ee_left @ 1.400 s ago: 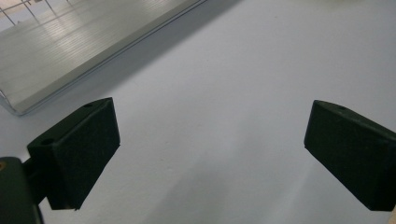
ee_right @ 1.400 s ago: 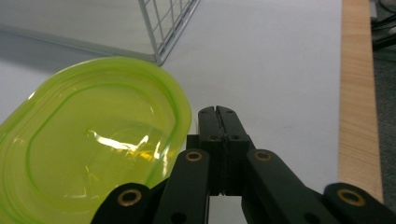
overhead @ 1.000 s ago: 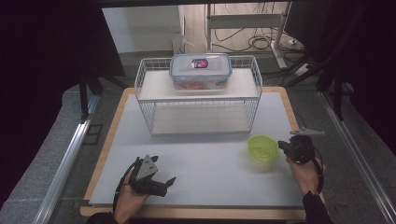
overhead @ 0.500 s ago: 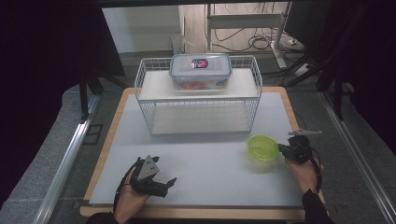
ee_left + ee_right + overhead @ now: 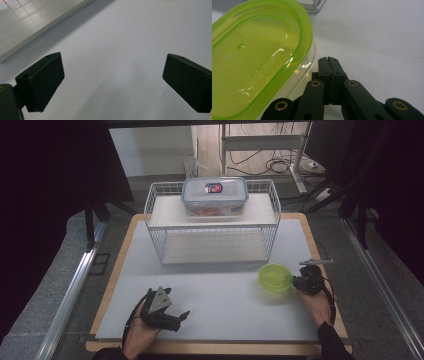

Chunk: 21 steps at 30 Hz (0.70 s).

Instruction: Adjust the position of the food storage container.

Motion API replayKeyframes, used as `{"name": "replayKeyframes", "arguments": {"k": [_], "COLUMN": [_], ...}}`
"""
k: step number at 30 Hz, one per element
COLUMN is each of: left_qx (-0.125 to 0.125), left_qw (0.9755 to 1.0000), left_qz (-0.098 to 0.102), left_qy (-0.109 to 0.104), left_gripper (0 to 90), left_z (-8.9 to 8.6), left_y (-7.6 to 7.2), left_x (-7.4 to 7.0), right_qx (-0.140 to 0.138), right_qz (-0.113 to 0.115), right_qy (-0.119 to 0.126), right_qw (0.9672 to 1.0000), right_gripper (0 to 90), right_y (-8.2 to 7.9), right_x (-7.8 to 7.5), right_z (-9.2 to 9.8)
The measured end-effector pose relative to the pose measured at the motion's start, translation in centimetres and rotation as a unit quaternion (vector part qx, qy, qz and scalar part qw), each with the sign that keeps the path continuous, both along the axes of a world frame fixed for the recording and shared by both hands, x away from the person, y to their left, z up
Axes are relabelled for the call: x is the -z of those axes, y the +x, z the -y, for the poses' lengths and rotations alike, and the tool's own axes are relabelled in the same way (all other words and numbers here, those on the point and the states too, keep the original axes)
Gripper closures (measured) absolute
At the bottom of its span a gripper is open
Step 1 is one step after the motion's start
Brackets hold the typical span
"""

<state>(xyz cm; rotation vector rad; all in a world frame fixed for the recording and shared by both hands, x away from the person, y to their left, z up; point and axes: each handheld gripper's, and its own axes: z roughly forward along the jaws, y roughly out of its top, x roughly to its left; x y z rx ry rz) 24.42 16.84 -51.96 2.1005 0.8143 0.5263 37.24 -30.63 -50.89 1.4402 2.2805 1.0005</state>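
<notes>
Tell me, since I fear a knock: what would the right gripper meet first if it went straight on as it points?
Probably the green tub. The shut right gripper sits right beside its wall; whether it would strike or graze past is unclear.

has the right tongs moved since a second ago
Yes, slightly: the right tongs have edged nearer the table's front edge, beside the green-lidded container.

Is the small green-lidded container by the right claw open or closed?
Closed. The green lid sits flat over the clear container, its rim seated all round. The right claw, jaws pressed together, is beside it, not gripping it.
</notes>
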Motion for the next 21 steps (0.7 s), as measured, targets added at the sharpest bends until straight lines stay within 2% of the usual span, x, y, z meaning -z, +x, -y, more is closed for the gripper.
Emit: {"name": "replayKeyframes", "arguments": {"k": [8, 12, 14, 18, 21], "left_qx": [0.0, 0.001, 0.0, -0.001, -0.001], "left_qw": [1.0, 1.0, 1.0, 1.0, 1.0], "left_qz": [0.0, 0.0, 0.001, 0.0, 0.001], "left_qy": [0.002, 0.005, 0.004, 0.004, 0.006], "left_gripper": [3.6, 3.6, 3.6, 3.6, 3.6], "left_z": [0.1, 0.1, 0.1, 0.0, 0.1], "left_y": [0.1, 0.0, 0.0, 0.0, 0.0], "left_x": [0.1, 0.1, 0.1, 0.1, 0.1], "right_qx": [-0.014, -0.03, -0.025, 0.004, 0.011], "right_qz": [-0.003, -0.006, -0.001, 0.018, 0.036], "right_qy": [0.011, -0.001, -0.009, 0.005, 0.004], "right_qw": [0.9998, 0.9995, 0.9996, 0.9998, 0.9993], "right_gripper": [89.8, 89.8, 89.7, 89.7, 89.7], "right_y": [0.3, 0.3, 0.3, 0.4, 0.7], "right_x": [0.3, 0.5, 0.3, -0.7, -1.8], "right_z": [-1.0, -1.8, -1.7, -0.2, 0.2]}}
